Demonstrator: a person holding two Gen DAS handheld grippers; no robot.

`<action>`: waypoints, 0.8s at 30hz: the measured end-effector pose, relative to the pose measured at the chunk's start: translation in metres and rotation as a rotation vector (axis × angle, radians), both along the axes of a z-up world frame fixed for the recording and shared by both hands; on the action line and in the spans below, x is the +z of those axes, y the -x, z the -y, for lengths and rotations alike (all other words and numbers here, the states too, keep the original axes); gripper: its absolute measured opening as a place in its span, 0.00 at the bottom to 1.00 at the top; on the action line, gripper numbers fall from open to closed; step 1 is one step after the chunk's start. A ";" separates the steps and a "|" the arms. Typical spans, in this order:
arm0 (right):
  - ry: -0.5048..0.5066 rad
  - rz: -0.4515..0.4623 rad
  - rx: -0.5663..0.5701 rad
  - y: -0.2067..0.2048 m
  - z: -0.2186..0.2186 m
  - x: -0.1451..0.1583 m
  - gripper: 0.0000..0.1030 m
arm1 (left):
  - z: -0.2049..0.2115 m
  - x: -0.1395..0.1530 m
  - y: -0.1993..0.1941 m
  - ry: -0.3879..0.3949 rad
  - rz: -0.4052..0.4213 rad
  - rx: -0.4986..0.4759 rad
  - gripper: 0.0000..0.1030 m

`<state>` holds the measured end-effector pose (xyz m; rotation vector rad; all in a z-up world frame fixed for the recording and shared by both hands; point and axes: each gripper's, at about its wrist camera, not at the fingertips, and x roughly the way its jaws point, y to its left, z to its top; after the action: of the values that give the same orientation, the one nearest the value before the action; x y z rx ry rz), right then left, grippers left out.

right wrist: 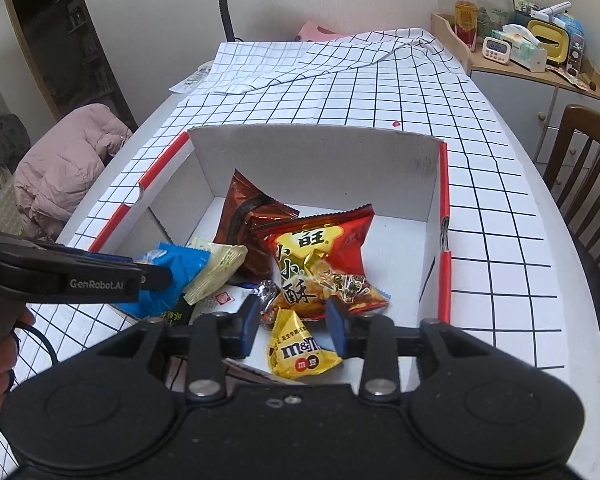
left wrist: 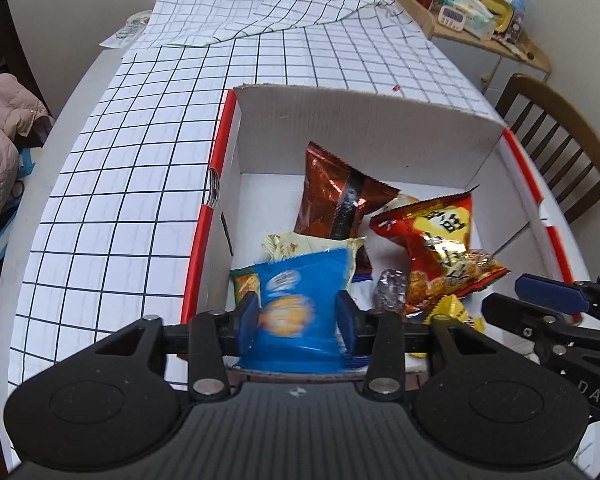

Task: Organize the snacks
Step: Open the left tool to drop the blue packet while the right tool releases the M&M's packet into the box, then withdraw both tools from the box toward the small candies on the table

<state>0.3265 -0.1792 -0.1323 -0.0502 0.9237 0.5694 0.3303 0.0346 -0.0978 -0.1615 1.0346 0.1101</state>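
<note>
L gripper [left wrist: 297, 314] clamps blue bag [left wrist: 296, 304] (over box [left wrist: 364, 120]).

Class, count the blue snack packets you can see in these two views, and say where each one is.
1. The blue packet is clamped between the left gripper's pads, over the near-left corner of the white box. Others may be hidden under the pile.

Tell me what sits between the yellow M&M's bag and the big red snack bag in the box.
In the right wrist view, small foil-wrapped candies lie at the near edge of the red snack bag, just beyond the yellow M&M's bag; no other snack separates them.
</note>
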 end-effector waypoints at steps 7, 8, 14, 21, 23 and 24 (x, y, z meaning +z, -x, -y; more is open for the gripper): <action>-0.024 0.027 -0.014 0.016 0.005 0.015 0.43 | -0.002 0.019 0.021 0.018 0.053 -0.001 0.52; -0.028 0.031 -0.015 0.019 0.006 0.018 0.44 | -0.001 0.021 0.025 0.019 0.059 -0.004 0.52; -0.048 0.067 -0.019 0.042 0.008 0.034 0.51 | 0.004 0.039 0.051 0.019 0.106 -0.028 0.55; -0.065 0.112 -0.020 0.075 0.013 0.050 0.62 | 0.008 0.055 0.082 0.019 0.155 -0.049 0.57; -0.070 0.123 -0.016 0.085 0.014 0.055 0.65 | 0.009 0.058 0.092 0.021 0.164 -0.051 0.60; -0.074 0.127 -0.015 0.090 0.015 0.056 0.66 | 0.009 0.059 0.098 0.024 0.169 -0.053 0.60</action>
<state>0.2365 -0.1941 -0.0761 -0.0127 0.7786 0.5796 0.2326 0.0253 -0.0389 -0.1629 0.8711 0.0355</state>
